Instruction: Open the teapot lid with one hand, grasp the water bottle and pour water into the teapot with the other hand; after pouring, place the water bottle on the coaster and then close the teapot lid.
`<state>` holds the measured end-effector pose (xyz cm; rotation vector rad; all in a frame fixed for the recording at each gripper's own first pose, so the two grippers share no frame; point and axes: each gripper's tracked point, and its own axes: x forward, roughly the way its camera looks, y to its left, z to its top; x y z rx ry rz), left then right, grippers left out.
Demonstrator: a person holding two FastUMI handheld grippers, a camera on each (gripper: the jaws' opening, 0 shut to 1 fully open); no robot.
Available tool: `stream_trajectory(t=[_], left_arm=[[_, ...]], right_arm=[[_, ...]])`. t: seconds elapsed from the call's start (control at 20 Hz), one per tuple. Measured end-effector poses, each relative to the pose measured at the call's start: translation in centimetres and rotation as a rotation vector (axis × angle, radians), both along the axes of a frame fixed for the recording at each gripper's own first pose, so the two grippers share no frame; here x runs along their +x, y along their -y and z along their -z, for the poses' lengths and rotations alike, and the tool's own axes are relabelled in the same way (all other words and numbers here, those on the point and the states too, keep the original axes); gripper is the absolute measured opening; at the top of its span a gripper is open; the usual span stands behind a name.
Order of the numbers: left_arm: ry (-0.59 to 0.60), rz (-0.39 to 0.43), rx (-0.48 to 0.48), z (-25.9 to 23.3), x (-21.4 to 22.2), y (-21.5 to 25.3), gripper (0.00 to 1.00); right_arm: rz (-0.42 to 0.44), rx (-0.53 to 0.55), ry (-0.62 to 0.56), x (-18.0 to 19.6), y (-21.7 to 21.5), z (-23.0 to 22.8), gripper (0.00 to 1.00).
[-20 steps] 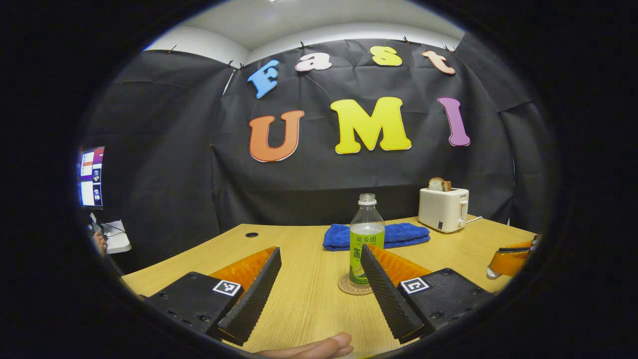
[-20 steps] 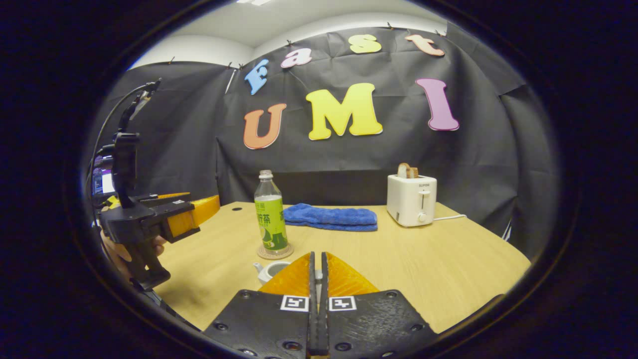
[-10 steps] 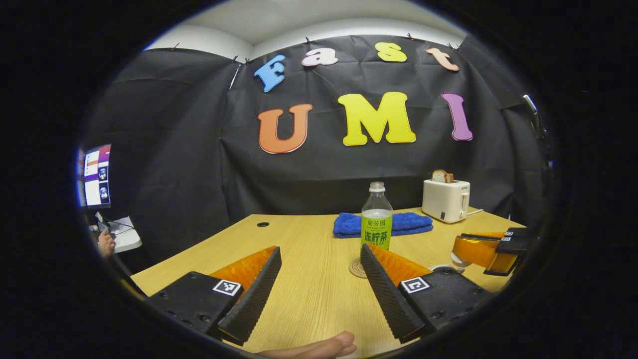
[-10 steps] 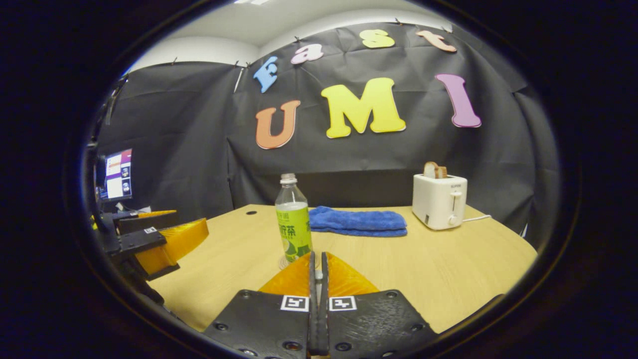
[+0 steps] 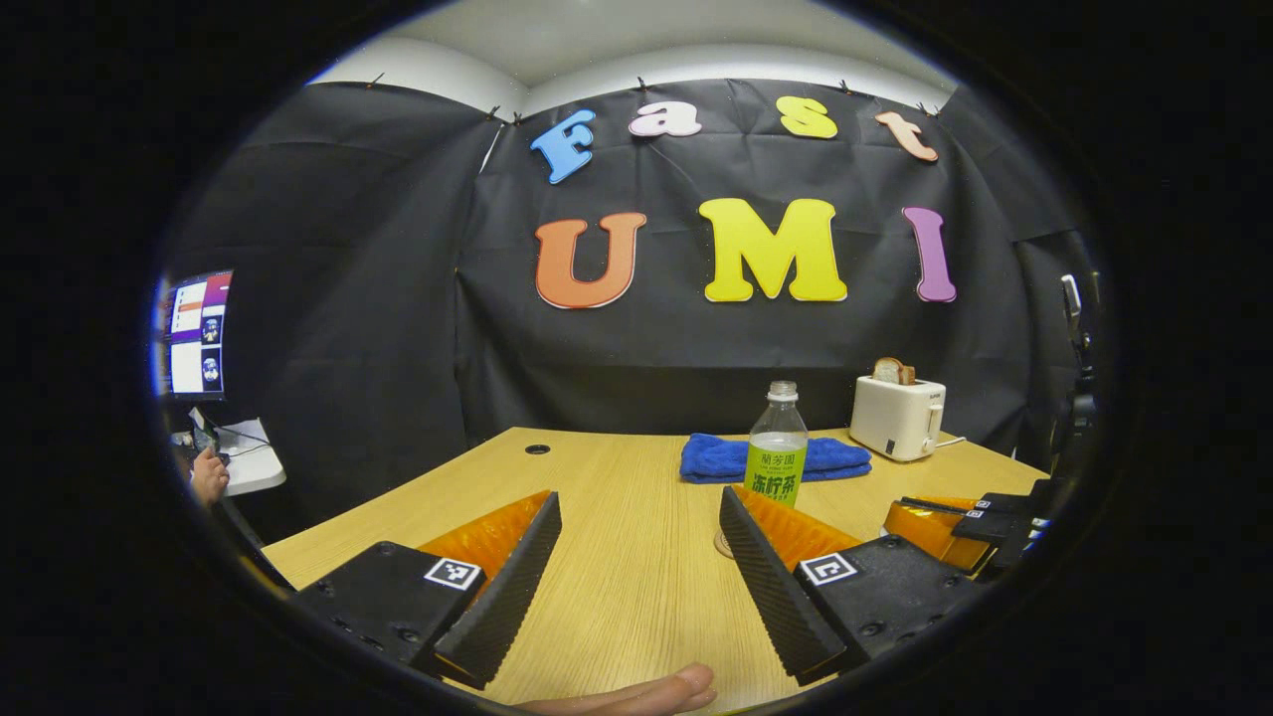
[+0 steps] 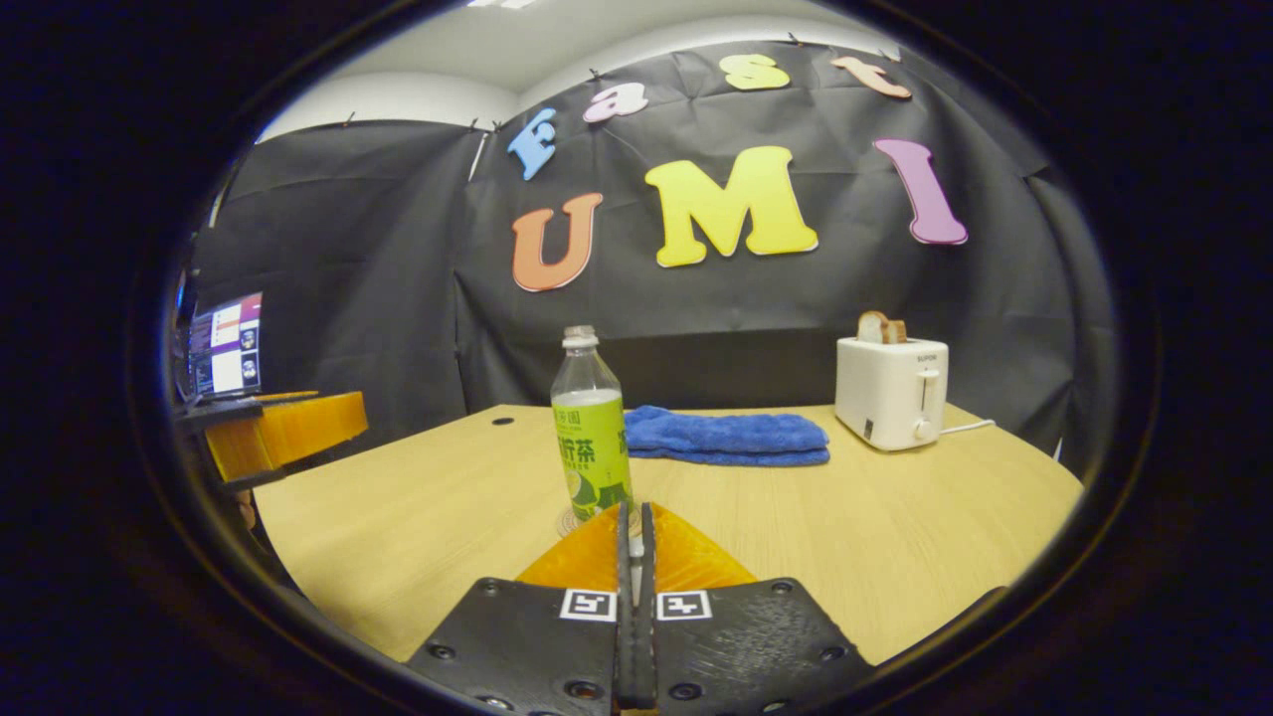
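Since the earlier frame, both grippers have been drawn back from the water bottle (image 6: 591, 438), seen upright on the coaster (image 5: 723, 544) before the blue towel (image 6: 726, 437); left gripper (image 5: 636, 517) jaws are spread, right gripper (image 6: 635, 527) jaws are pressed together

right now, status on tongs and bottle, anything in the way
Left tongs open, holding nothing. Right tongs closed; contents hidden. Bottle upright on the coaster. Towel and toaster behind, clear of it.

A white toaster (image 6: 891, 392) stands near a folded blue towel (image 6: 726, 436).
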<state>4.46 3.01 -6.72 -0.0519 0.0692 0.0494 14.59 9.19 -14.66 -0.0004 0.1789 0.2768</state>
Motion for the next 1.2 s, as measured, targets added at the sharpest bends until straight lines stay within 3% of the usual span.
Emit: stream_trajectory(t=[0.2,0.3,0.55,0.65,0.7,0.8,0.85,0.9,1.05,1.2], left_arm=[[0.01,0.03,0.003,-0.1,0.0,1.0,1.0],[0.0,0.036,0.002,0.2,0.1,1.1,1.0],[-0.009,0.056,0.002,0.5,0.1,1.7,1.0],[-0.01,0.061,0.012,0.4,0.0,1.9,1.0],[-0.01,0.063,0.017,0.3,-0.1,2.0,1.0],[-0.002,0.035,0.02,-0.3,-0.5,1.3,1.0],[0.0,0.019,0.024,-0.7,-0.8,0.9,1.0],[0.008,0.017,0.025,-1.3,-1.0,1.0,1.0],[0.033,0.038,0.008,-3.6,-2.9,1.2,1.0],[0.06,0.032,0.034,-6.0,-5.0,0.4,1.0]], right_arm=[[-0.001,0.005,0.027,-0.3,-0.1,0.5,0.0],[0.011,-0.019,-0.026,-0.5,0.1,2.5,0.0],[0.002,0.006,-0.013,-0.4,-0.1,1.7,0.01],[0.015,0.012,-0.026,-0.5,0.0,1.2,0.05],[0.034,0.006,-0.014,-0.5,0.4,0.2,0.28],[0.048,-0.026,0.046,-1.4,0.4,-2.2,0.6],[0.049,-0.037,0.077,-2.1,0.3,-3.6,0.68],[0.052,-0.043,0.102,-2.8,0.4,-5.0,0.82],[0.096,-0.018,0.165,-6.3,2.1,-10.3,0.97],[0.167,-0.037,0.193,-8.9,5.4,-13.8,0.96]])
